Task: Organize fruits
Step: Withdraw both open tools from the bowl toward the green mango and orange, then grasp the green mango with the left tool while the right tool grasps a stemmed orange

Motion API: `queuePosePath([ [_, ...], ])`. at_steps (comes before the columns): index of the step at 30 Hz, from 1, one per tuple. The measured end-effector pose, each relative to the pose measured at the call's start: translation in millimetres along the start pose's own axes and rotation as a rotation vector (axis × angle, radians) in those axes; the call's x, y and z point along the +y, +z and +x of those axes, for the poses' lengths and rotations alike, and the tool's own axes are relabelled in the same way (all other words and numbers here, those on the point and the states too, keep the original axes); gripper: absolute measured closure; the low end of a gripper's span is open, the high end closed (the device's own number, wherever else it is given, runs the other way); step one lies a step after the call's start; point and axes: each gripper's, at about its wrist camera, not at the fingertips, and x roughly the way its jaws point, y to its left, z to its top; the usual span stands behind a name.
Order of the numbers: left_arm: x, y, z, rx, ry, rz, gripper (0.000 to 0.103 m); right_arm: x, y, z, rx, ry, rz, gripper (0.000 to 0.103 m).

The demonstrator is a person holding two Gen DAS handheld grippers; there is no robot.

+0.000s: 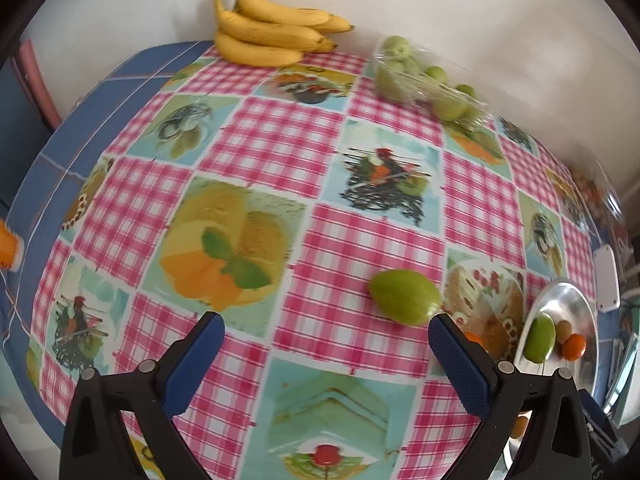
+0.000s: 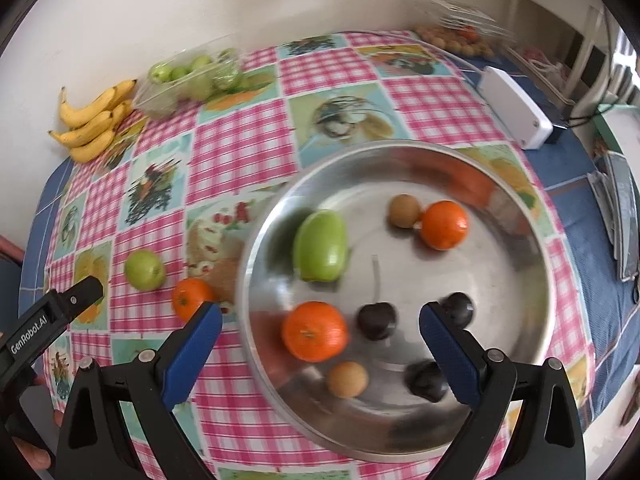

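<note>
Pink-checked tablecloth (image 2: 240, 148) with printed food pictures covers a table against a pale wall. At the far right corner, a clear box of small fruit (image 2: 460, 36) is blurred and hard to make out, and motion blur smears the near rim of the metal bowl (image 2: 520, 240). In the left wrist view only a sliver of the bowl shows at the edge.

Left gripper (image 1: 326, 344) hangs wide open over the cloth, empty; its right finger tip sits just beside a loose green fruit (image 1: 404, 297). Right gripper (image 2: 320, 328) is also spread wide and empty, above the bowl's near side.

Inside the bowl lie a large green fruit (image 2: 320, 246), two oranges (image 2: 314, 331), two small brown fruits (image 2: 347, 379) and three dark plums (image 2: 376, 321). Another orange (image 2: 191, 298) rests on the cloth just beside the bowl. Bananas (image 1: 272, 28) and a clear pack of green fruit (image 1: 424, 80) sit by the wall.
</note>
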Motion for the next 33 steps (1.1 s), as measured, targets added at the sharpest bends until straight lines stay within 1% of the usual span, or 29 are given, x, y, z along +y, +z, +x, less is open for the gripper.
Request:
queuePosePath([
  [5,19.6,4.4,0.6,0.01,0.004,-0.04,0.0,21.3,-0.9,3.1,-0.005,0.032,-0.027,0.004],
  [12,42.3,10.4,0.4,0.008,0.016,-0.072,0.0,56.6,-2.5,8.0,-0.012,0.062,-0.1,0.004],
  [20,59.7,13.9,1.7,0.014,0.014,-0.108,0.0,85.7,-6.4,17.2,0.011,0.083,-0.153,0.004],
  [23,59.9,14.8,3.5,0.016,0.008,-0.107,0.0,91.3,-6.8,20.6,0.011,0.079,-0.162,0.004],
  [26,55.7,14.1,7.5,0.032,-0.019,-0.099,0.0,90.9,-5.7,22.9,0.013,0.075,-0.155,0.004],
  [31,39.0,12.5,13.3,0.048,-0.056,-0.044,0.0,86.4,-4.0,26.2,0.008,0.077,-0.131,0.005],
  [33,32.3,11.9,15.8,0.056,-0.077,-0.024,0.0,87.2,-3.3,26.6,0.005,0.082,-0.133,0.014],
])
